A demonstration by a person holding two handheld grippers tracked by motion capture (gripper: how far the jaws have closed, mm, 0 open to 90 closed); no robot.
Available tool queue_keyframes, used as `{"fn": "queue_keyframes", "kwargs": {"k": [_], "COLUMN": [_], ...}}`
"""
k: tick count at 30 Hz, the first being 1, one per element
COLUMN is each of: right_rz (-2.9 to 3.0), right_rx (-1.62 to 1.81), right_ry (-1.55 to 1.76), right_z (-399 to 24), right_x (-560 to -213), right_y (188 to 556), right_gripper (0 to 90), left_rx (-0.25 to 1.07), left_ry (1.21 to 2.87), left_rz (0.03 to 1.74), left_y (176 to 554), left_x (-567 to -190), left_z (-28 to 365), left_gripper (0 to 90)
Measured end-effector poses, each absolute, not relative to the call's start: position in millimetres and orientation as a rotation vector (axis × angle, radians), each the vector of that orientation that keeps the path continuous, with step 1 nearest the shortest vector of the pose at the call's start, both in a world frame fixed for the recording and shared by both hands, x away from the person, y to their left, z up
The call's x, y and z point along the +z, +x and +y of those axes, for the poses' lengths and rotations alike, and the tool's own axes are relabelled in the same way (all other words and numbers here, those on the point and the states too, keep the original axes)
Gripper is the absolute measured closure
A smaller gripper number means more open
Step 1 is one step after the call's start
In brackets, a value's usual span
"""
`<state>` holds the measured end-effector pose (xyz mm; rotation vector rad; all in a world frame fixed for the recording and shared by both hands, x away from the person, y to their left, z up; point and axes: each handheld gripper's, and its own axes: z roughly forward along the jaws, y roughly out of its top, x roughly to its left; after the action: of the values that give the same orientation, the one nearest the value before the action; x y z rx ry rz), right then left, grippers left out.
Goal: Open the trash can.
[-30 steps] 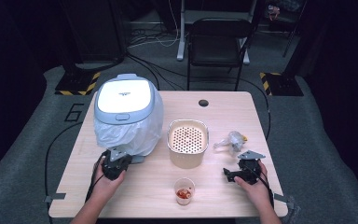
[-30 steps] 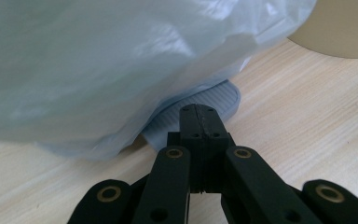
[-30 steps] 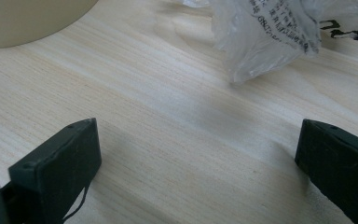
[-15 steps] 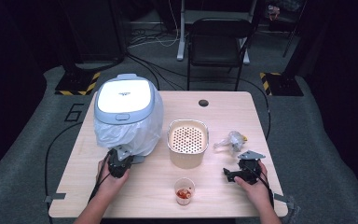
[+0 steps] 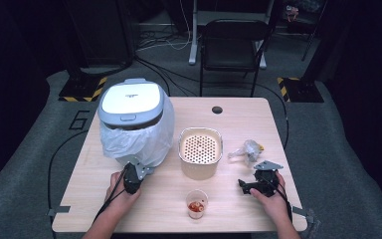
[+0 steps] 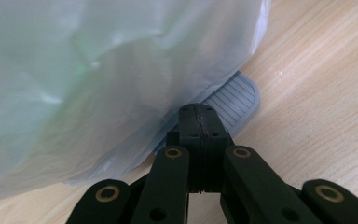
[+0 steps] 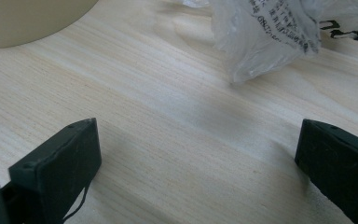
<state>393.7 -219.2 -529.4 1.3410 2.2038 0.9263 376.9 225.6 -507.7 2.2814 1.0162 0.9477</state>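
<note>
High view: overhead, facing forward-down on table (image 5: 238, 124). Gripper views: close, low over tabletop; all share its wood.

Pale wood desk (image 5: 238, 117) w/ round cable hole near far edge. Far left: grey-lidded bin (image 5: 131, 103), lid down, white plastic liner (image 5: 144, 142) draped over sides. Centre: cream pot w/ perforated insert (image 5: 200, 158), just right of liner. Near front edge: small clear cup (image 5: 197, 203) w/ red bits inside, apart from pot. Right of pot: crumpled clear wrapper (image 5: 246, 150). Left hand-held gripper (image 5: 135, 172) at liner's lower edge, tip at foot of bin, jaw gap too small to read. Right hand-held gripper (image 5: 248, 186) lying low on desk, pointing left, just below wrapper, not touching. Black chair (image 5: 234, 47) beyond desk, cables on floor.
</note>
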Motion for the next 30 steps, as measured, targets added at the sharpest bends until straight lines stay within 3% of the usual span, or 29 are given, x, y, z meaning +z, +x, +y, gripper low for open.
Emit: {"fn": "queue_keyframes", "kwargs": {"k": [12, 30], "right_rz": [2.204, 2.205], "right_rx": [0.926, 0.926], "right_ry": [1.342, 1.34], "right_z": [-219.1, -219.2], "right_x": [-529.4, -529.4], "right_y": [393.7, 393.6], "right_gripper": [0.0, 0.0], "left_rx": [0.877, 0.903], "left_ry": [2.273, 2.272], "left_rz": [1.026, 1.02], "left_y": [379.8, 379.5], "left_x": [-513.1, -513.6], "left_z": [229.9, 227.9], "left_gripper": [90.0, 90.0]}}
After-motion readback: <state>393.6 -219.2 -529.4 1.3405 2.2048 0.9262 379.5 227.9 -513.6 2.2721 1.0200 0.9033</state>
